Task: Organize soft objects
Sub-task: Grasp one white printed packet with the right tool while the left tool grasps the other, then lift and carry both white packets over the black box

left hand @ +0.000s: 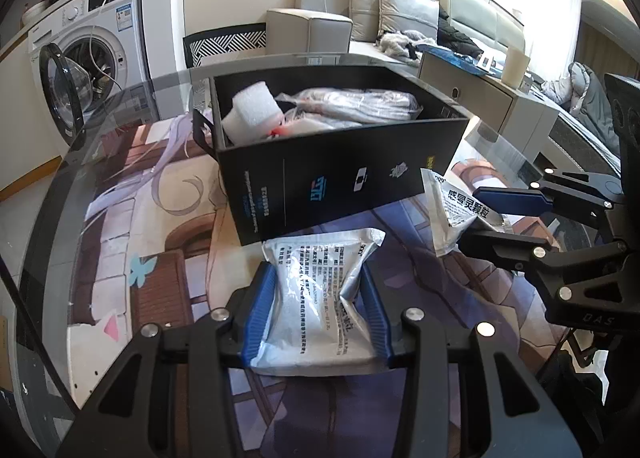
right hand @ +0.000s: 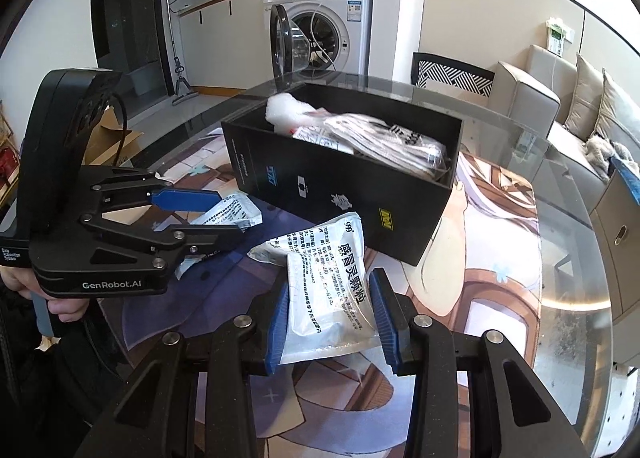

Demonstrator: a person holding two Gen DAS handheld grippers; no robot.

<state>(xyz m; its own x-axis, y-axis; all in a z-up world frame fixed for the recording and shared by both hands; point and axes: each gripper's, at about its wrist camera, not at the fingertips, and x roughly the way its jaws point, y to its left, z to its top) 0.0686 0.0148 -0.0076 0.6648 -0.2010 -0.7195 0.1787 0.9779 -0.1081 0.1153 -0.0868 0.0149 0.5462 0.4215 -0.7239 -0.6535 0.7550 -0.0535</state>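
Note:
My left gripper [left hand: 318, 310] is shut on a white medicine sachet [left hand: 316, 294], held just above the printed mat in front of the black box [left hand: 340, 174]. My right gripper [right hand: 332, 322] is shut on a second white sachet [right hand: 332, 290] printed with black Chinese text. It also shows in the left wrist view [left hand: 452, 206], at the box's right corner. In the right wrist view the left gripper [right hand: 224, 214] holds its sachet [right hand: 230, 212] to the left of the box [right hand: 340, 194]. The box holds white foam [left hand: 254, 106] and bagged soft items [left hand: 352, 104].
The glass table [left hand: 52, 194] carries a printed anime mat [left hand: 152, 226]. A patterned chair [left hand: 226, 44] stands behind the table, a washing machine [left hand: 86, 34] with its door open to the left, and a sofa [left hand: 400, 14] and a low cabinet [left hand: 472, 94] to the right.

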